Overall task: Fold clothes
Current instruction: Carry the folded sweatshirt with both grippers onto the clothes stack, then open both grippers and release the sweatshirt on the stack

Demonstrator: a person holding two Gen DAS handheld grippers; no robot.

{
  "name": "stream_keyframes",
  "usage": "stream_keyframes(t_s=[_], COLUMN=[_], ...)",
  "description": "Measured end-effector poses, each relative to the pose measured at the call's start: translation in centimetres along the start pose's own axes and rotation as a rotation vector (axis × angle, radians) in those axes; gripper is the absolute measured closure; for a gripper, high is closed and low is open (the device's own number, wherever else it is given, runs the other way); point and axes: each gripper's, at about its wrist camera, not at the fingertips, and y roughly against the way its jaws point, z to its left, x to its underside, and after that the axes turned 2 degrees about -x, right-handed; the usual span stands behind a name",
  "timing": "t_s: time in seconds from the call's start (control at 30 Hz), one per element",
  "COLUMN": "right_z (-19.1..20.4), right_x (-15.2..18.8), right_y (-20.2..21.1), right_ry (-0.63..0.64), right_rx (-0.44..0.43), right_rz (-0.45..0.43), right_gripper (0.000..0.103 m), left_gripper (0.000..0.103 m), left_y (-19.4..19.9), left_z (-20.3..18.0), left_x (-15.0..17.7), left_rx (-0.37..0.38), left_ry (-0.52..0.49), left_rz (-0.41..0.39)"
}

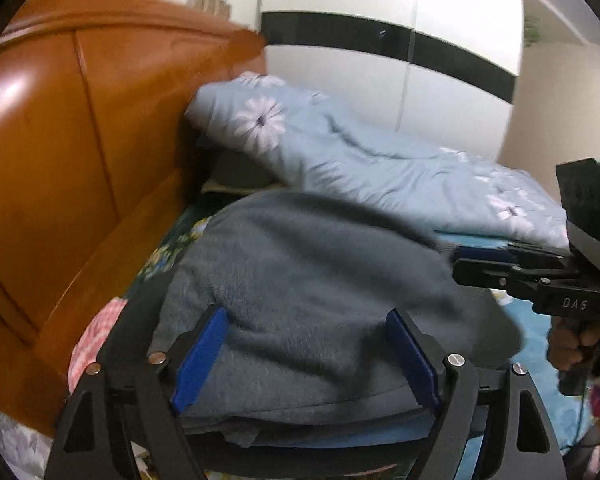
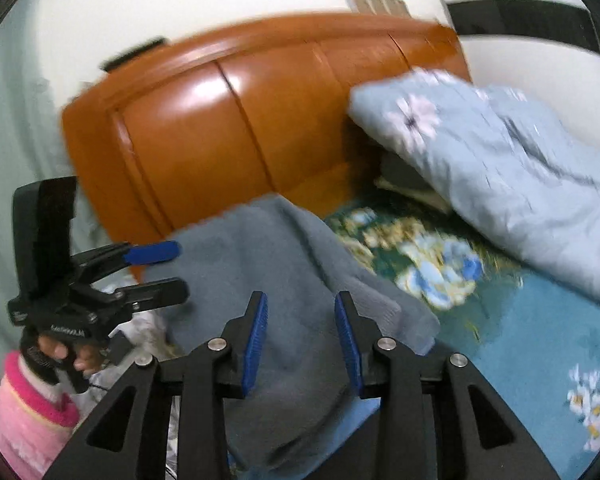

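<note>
A grey fleece garment (image 1: 300, 280) lies bunched and partly folded on the bed. It also shows in the right wrist view (image 2: 276, 280). My left gripper (image 1: 308, 360) is open, its blue pads on either side of the garment's near fold. It also shows in the right wrist view (image 2: 168, 270), open at the garment's left edge. My right gripper (image 2: 300, 340) is open, jaws over the garment's near end. In the left wrist view it (image 1: 460, 258) reaches in from the right at the garment's edge; its jaws look nearly together there.
An orange wooden headboard (image 1: 80, 160) stands behind the garment. A light blue floral quilt (image 1: 360, 152) lies heaped at the back right. The bedsheet (image 2: 520, 340) is teal with flowers. A white wardrobe (image 1: 380, 20) stands beyond the bed.
</note>
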Motion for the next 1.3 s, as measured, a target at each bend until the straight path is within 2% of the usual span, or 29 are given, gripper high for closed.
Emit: stream_keyframes(t_s=[0.13,0.23,0.33,0.47,0.6,0.7,0.87,0.9,0.93,0.97,1.07,1.17,1.3], right_z=[-1.2,-0.8,-0.9,0.0,1.7,2.7,4.1,4.3,4.3,4.2,3.6,3.0,2.3], right_x=[1.3,1.8,1.5,1.4,2.8,5.5,9.1,9.8,10.5,11.0,12.6,14.3,16.4], right_y=[-2.0,-2.3,-2.0,0.7,4.2,5.4,5.5,5.6,5.7,5.7,6.1,6.3,6.2], right_ry=[-0.022,0.007,-0.023,-0.04,-0.015,0.023,0.102,0.113,0.111,0.103,0.068,0.049,0.009], right_rx=[0.021,0.042,0.034,0.007,-0.011,0.002,0.054,0.064,0.071,0.069,0.064,0.071,0.073], right_rz=[0.041,0.04,0.041,-0.027,-0.101,-0.098,-0.036,-0.025,-0.021,-0.019,-0.004,0.023,0.048], right_gripper=[0.066,0.066,0.066,0.066,0.065,0.063,0.062,0.059,0.05,0.047,0.046,0.046,0.045], left_gripper=[0.018,0.016,0.016,0.016,0.016,0.016,0.015,0.013,0.012,0.01,0.009,0.001,0.0], left_y=[-0.2,-0.6,-0.5,1.7,3.4,4.2,5.1,5.3,5.5,5.8,6.3,6.5,6.1], left_z=[0.8,0.4,-0.3,-1.9,-3.9,-5.2,-6.7,-6.9,-7.1,-7.3,-7.9,-8.5,-9.6], left_x=[0.7,0.9,0.9,1.5,3.0,4.6,7.7,8.3,9.0,9.6,11.6,13.3,15.1], left_rx=[0.032,0.006,-0.026,-0.069,-0.121,-0.135,-0.186,-0.197,-0.205,-0.214,-0.213,-0.216,-0.227], left_ry=[0.032,0.007,-0.004,-0.022,-0.037,-0.005,0.108,0.129,0.152,0.175,0.228,0.27,0.297], left_rz=[-0.031,-0.024,-0.029,-0.077,-0.135,-0.167,-0.159,-0.16,-0.16,-0.159,-0.162,-0.16,-0.144])
